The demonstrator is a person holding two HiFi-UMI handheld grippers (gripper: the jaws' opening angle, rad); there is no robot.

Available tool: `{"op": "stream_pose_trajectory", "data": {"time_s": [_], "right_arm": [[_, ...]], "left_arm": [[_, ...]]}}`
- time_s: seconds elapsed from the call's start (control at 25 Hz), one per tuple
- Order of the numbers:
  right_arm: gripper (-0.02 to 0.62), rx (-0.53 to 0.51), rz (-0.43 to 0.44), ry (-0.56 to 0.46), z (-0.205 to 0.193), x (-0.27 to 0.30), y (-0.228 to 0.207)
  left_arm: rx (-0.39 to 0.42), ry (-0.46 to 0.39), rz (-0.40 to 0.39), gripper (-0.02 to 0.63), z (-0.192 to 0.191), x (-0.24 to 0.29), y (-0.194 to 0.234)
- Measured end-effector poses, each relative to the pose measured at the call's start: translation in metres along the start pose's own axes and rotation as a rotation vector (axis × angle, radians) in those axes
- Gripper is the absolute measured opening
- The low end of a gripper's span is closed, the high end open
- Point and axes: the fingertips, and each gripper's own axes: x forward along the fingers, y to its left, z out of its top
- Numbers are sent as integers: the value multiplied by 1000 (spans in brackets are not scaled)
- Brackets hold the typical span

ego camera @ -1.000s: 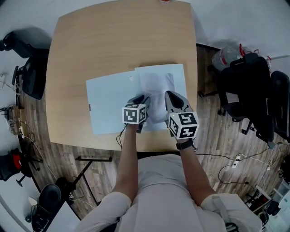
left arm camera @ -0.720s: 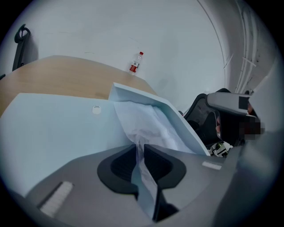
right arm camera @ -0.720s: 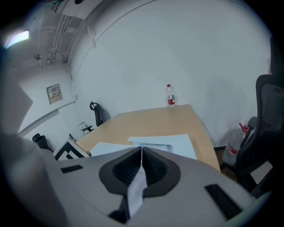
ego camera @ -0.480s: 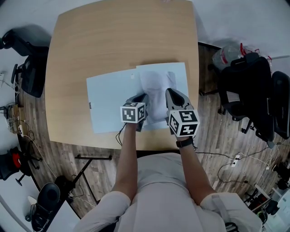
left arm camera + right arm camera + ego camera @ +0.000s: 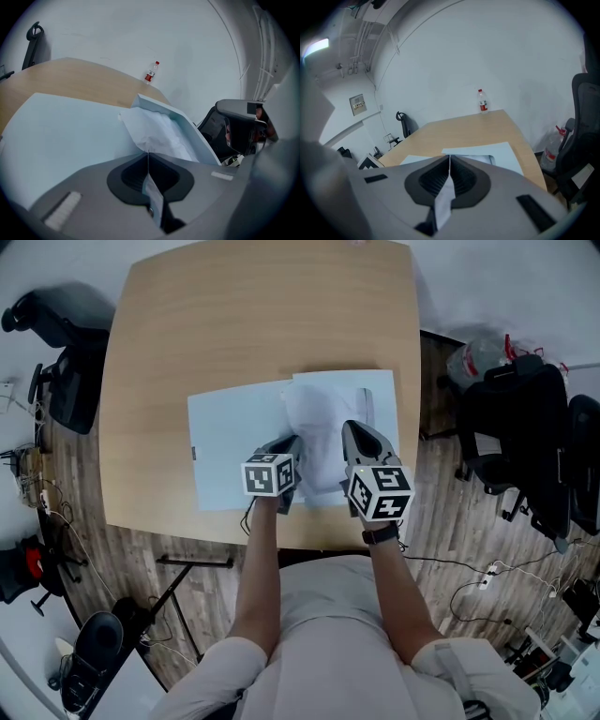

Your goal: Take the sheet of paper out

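Observation:
A pale blue folder [image 5: 234, 446] lies open on the wooden table [image 5: 253, 324]. A crumpled white sheet of paper [image 5: 319, 432] bulges up out of its right half. My left gripper [image 5: 291, 444] is at the sheet's near left edge. In the left gripper view the left gripper [image 5: 148, 152] has just closed, its pads pressed on the thin edge of the sheet [image 5: 154, 131]. My right gripper [image 5: 354, 432] is on the folder's right half. The right gripper view shows the right gripper [image 5: 449, 157] shut on a thin pale edge, with the folder [image 5: 497, 152] beyond it.
A small bottle [image 5: 482, 101] with a red cap stands at the table's far edge. Black office chairs stand left of the table [image 5: 66, 390] and right of it [image 5: 516, 427]. Cables lie on the wooden floor around the table.
The left gripper has drawn a little toward the table's near edge, at the sheet's edge. The white sheet now bulges higher out of the folder. The right gripper has stayed put.

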Motion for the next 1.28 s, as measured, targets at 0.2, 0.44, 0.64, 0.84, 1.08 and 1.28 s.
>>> {"op": "stream_pose_trajectory", "data": {"time_s": [0.2, 0.44, 0.64, 0.84, 1.08, 1.28], "right_arm": [[14, 3, 10, 2, -1, 5, 7], [14, 7, 21, 4, -4, 9, 19], [15, 5, 36, 3, -6, 12, 30], [14, 2, 45, -4, -3, 14, 38], [15, -10, 48, -20, 0, 8, 49], [14, -24, 50, -43, 9, -1, 62]], "left_arm": [[-5, -6, 19, 15, 1, -10, 10], [-17, -20, 42, 15, -1, -25, 24], [-30, -35, 65, 15, -3, -40, 36], [-37, -58, 89, 15, 0, -55, 46], [-50, -101, 116, 15, 4, -78, 58], [-45, -143, 132, 15, 15, -101, 62]]}}
